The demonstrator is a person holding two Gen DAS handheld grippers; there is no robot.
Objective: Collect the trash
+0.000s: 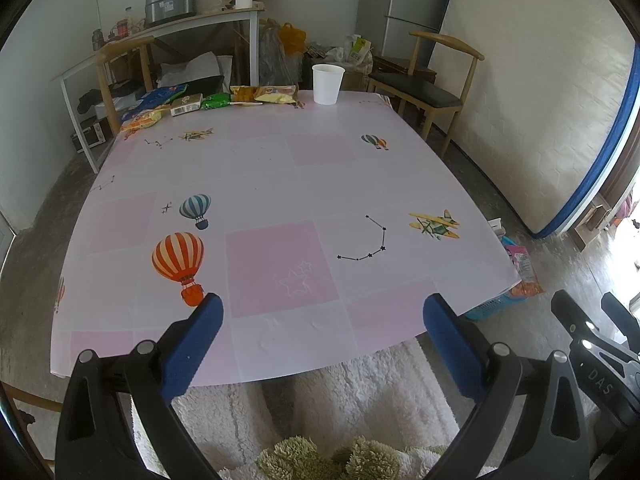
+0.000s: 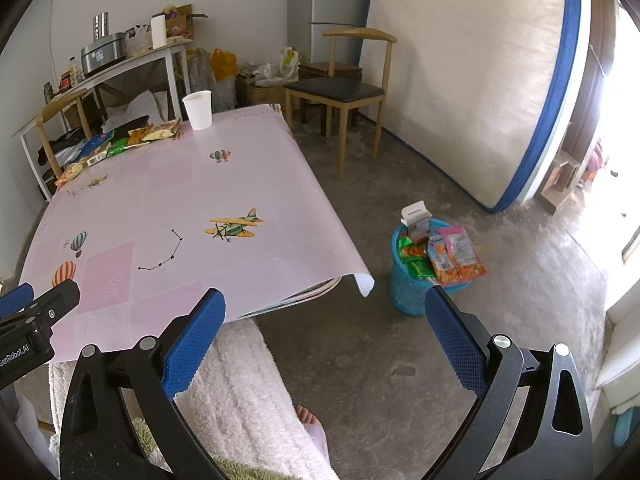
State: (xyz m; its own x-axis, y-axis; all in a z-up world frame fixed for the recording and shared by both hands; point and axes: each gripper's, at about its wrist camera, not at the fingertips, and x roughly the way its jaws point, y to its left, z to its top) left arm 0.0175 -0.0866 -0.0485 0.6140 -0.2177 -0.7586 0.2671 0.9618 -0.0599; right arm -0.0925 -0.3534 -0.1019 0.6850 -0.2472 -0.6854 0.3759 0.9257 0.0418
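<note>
Left gripper [image 1: 322, 320], spread wide and empty, hangs over the worktop [image 1: 280, 184]; the snack wrappers [image 1: 208, 102] lie along its far edge beside a paper cup [image 1: 327, 83]. Right gripper [image 2: 324, 312], likewise wide and empty, faces the overfull blue basket [image 2: 412, 280] on the floor. Likely fault: added wrappers may slide off the heaped basket, or a long reach may topple the cup.

Far ahead of the grippers the table [image 1: 280, 184] holds one white cup [image 1: 327, 83] and about six snack packets [image 1: 264, 95], and one blue basket [image 2: 416, 280] and two chairs [image 2: 344, 92] stand nearby.
</note>
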